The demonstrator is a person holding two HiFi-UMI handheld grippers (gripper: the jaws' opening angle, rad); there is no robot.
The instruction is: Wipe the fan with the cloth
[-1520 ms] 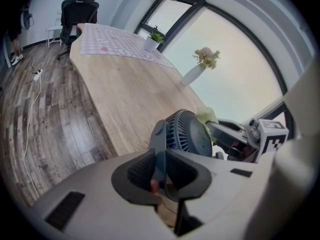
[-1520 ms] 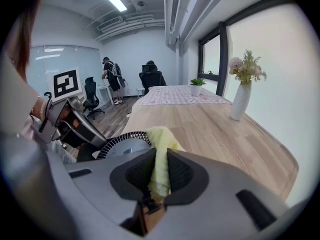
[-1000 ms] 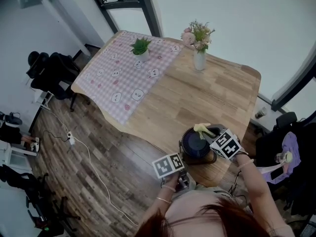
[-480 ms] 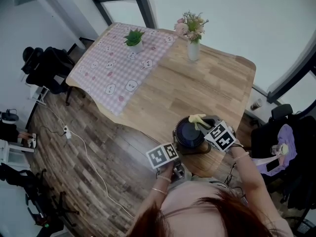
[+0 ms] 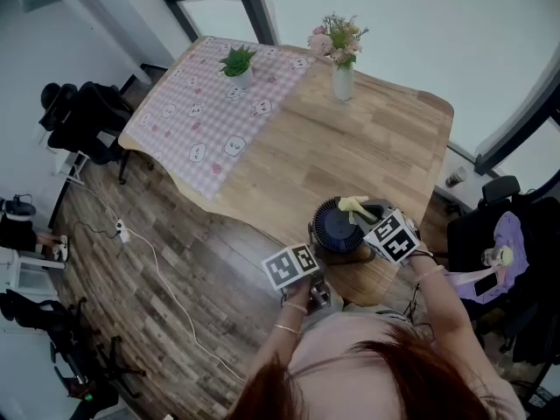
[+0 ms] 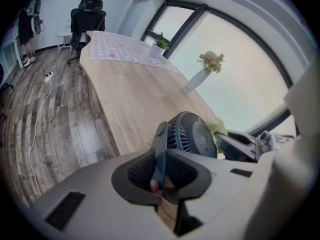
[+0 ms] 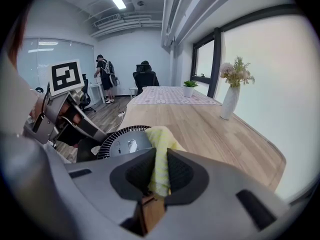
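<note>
I have the fan (image 5: 336, 228) at the near right edge of the tabletop (image 5: 376, 138), its round grille turned upward; my left tool (image 6: 160, 158) is clamped on the thin dark frame at the fan's near left side, jaws pressed together on it; in the head view that tool (image 5: 308, 261) reaches in from the near side, over the tabletop's edge. My right tool (image 7: 159, 170) is closed on the yellow cloth (image 7: 160, 146), which runs up between the jaws and folds over onto the fan (image 7: 121, 143); from above, the cloth (image 5: 353, 205) lies on the far right part of the grille, touching it, with the right tool (image 5: 367, 219) just beside it. In the left gripper view the cloth (image 6: 218, 127) shows behind the fan (image 6: 192, 135). Well apart, at the far side of the tabletop, stand a white vase of flowers (image 5: 342, 75) and, on a pink checked runner (image 5: 206, 116) to the left, a small potted plant (image 5: 238, 65).
</note>
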